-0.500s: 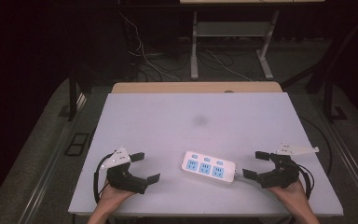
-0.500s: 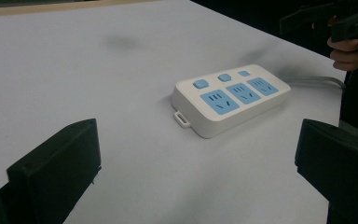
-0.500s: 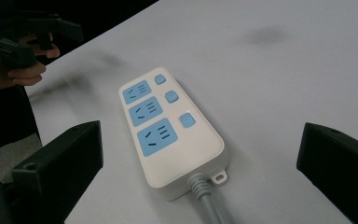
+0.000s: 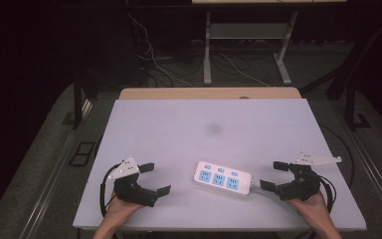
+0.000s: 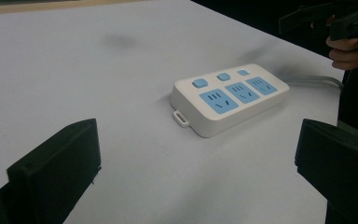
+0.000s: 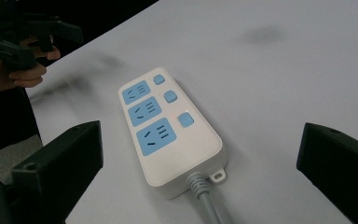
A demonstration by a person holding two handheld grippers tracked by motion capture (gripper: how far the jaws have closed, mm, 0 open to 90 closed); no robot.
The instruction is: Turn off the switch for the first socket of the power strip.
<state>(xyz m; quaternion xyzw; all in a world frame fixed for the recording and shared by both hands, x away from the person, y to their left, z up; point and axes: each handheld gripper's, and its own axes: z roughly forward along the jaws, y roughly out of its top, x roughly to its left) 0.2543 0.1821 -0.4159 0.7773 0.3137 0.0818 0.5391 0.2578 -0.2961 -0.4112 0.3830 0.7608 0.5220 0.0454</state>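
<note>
**Power strip between two released grippers**

We see a white plastic power strip with three blue sockets and three blue buttons (image 4: 223, 179) lying flat on the pale matte worktop (image 4: 204, 124), near its front edge and roughly midway between our hands. Its grey cable (image 4: 273, 198) leaves the right end and runs toward the right gripper (image 4: 277, 175).

Our left gripper (image 4: 155, 178), black with a grey three-cornered plate on top, rests near the front left of the worktop with its jaws spread wide and nothing between them. The right gripper sits just beside the strip's cable end, jaws likewise released and empty. In each gripper view the strip lies ahead in the gap between the two black jaws, untouched.

Nothing stands between either gripper and the strip. A faint dark smudge (image 4: 213, 128) marks the worktop farther back. Beyond the far edge we see a tan wooden board (image 4: 209, 93), a metal table frame (image 4: 248, 45) and loose cables (image 4: 154, 59) on the dark floor.
</note>
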